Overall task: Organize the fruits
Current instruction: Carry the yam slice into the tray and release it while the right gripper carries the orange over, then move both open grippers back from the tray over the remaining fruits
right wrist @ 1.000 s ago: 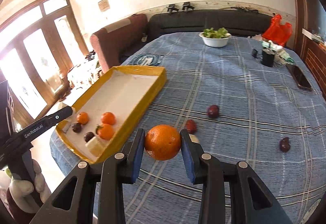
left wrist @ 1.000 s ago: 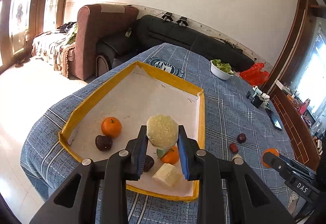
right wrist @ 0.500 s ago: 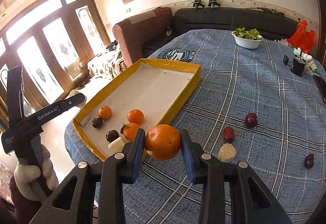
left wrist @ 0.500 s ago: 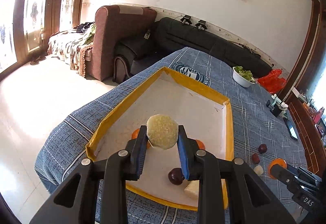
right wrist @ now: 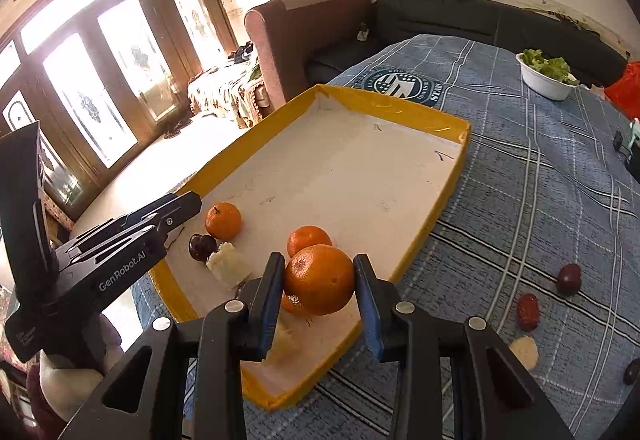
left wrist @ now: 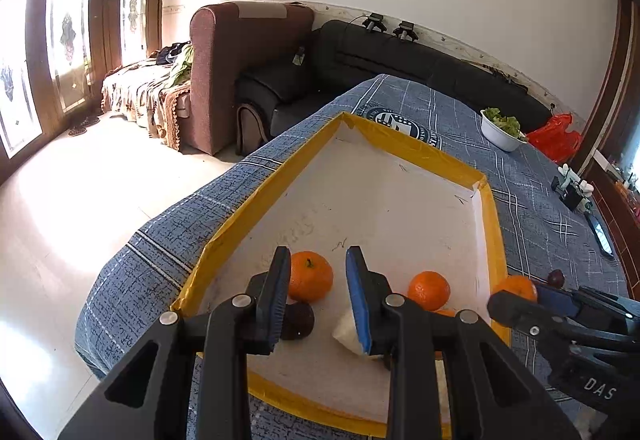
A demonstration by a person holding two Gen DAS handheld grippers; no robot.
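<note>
Orange (right wrist: 319, 279) clamped in right gripper (right wrist: 318, 302), above yellow tray (right wrist: 448, 196).

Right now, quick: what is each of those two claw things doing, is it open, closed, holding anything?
Left gripper: open, holding nothing, over the yellow-rimmed white tray.
Right gripper: closed on a round orange fruit.

A: Where is the big orange (right wrist: 319, 279)?
B: Up in the air, squeezed between two blue pads, over the near end of the yellow tray (right wrist: 448, 196).
A: What lies in the tray?
B: Two small oranges (right wrist: 223, 220), a dark round plum (right wrist: 200, 247) and a pale bumpy chunk (right wrist: 227, 265).
A: And on the blue cloth?
B: A dark plum (right wrist: 569, 279), a red date (right wrist: 528, 311) and a pale piece (right wrist: 525, 351)
</note>
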